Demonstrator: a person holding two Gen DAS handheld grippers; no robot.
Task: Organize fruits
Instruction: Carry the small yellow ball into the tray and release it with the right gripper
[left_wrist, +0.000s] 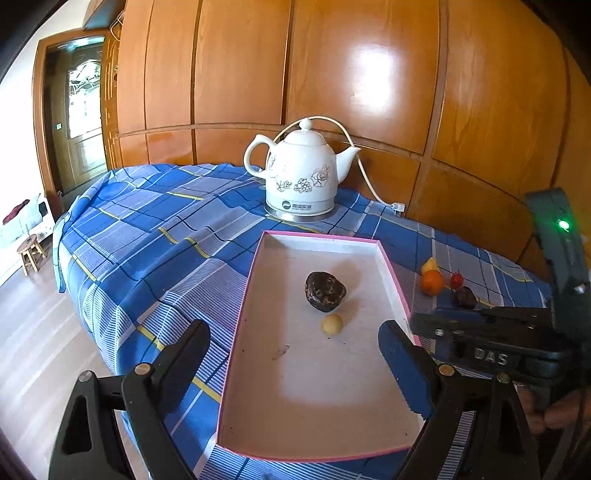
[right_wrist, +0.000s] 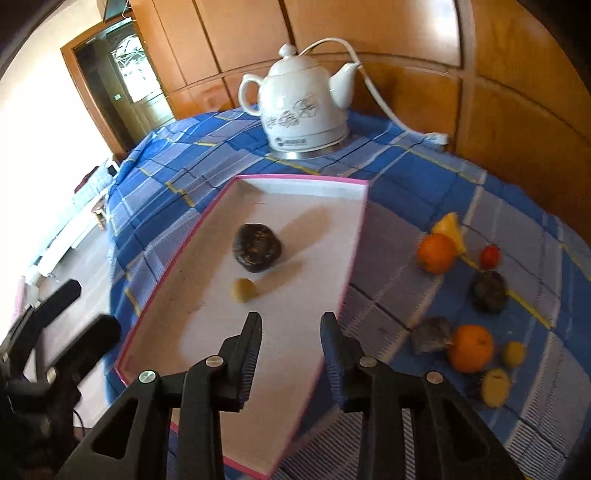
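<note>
The right gripper (right_wrist: 291, 332) hangs empty, jaws slightly apart, over the near end of the pink-rimmed white cardboard tray (right_wrist: 354, 258). Ahead lie a dark lumpy fruit (right_wrist: 257, 248) and small yellow ball fruit (right_wrist: 243, 290); loose fruits (right_wrist: 471, 347) sit right. The left gripper (left_wrist: 293, 347) gapes wide, empty. The white ceramic kettle's (left_wrist: 301, 173) label is unreadable.
</note>
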